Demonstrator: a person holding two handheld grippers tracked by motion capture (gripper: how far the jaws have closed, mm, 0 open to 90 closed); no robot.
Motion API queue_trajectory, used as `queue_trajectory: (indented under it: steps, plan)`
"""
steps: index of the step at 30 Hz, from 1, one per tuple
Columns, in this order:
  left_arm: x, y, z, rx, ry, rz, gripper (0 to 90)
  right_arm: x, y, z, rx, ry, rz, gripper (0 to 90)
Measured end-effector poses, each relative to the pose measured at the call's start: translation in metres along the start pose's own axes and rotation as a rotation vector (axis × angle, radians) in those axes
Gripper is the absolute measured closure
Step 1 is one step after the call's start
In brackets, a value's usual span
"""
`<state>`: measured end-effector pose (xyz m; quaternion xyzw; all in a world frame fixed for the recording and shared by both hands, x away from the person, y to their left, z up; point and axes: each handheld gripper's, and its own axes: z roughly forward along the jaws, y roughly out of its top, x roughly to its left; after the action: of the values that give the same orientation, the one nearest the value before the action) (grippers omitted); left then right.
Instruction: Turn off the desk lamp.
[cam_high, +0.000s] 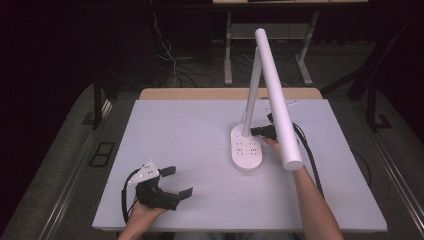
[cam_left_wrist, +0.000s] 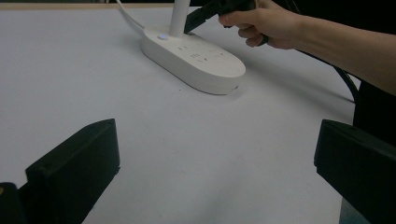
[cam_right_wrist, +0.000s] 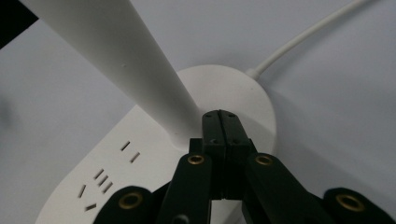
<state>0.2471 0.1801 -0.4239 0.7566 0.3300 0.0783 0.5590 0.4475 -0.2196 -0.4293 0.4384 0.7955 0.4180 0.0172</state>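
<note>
A white desk lamp stands mid-table on an oval base (cam_high: 246, 152) with sockets in its top. Its stem (cam_high: 252, 90) rises to a long tube head (cam_high: 277, 95). My right gripper (cam_high: 253, 131) is shut with nothing between the jaws, and its tip (cam_right_wrist: 220, 117) sits at the foot of the stem (cam_right_wrist: 116, 60), just over the base (cam_right_wrist: 243, 88). In the left gripper view the lit button (cam_left_wrist: 163, 37) lies left of the stem, with the right gripper (cam_left_wrist: 192, 22) to the right of it. My left gripper (cam_high: 179, 181) rests open near the front left, its jaws wide apart (cam_left_wrist: 215, 154).
A white cord (cam_right_wrist: 308, 37) runs from the back of the base across the table (cam_high: 190, 130). The right forearm (cam_high: 315, 200) and its black cable (cam_high: 307, 150) cross the right side. Desk legs and cables stand on the floor beyond the far edge.
</note>
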Motion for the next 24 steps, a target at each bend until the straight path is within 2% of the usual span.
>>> queue_trajectory:
  steps: [5, 11, 20, 21, 24]
  plan:
    - [0.0015, 0.0002, -0.0001, -0.003, 0.001, -0.004, 0.0, 0.0024, 0.0001, -0.0007, 0.000, -0.013, 0.006, 90.0]
    - [0.0016, 0.0002, -0.0002, -0.003, 0.001, -0.004, 0.0, 0.0006, 0.0004, -0.0009, -0.011, -0.002, 0.022, 90.0]
    - [0.0011, 0.0001, 0.0001, 0.000, 0.002, -0.004, 0.0, -0.0002, -0.0001, -0.0009, -0.008, 0.003, 0.020, 90.0]
    - [0.0011, 0.0001, 0.0001, -0.001, 0.003, -0.004, 0.0, -0.0036, -0.0010, -0.0005, -0.018, 0.019, 0.029, 90.0]
    - [0.0011, 0.0000, -0.0003, -0.003, 0.003, -0.004, 0.0, -0.0012, -0.0009, -0.0007, -0.013, 0.008, 0.026, 90.0]
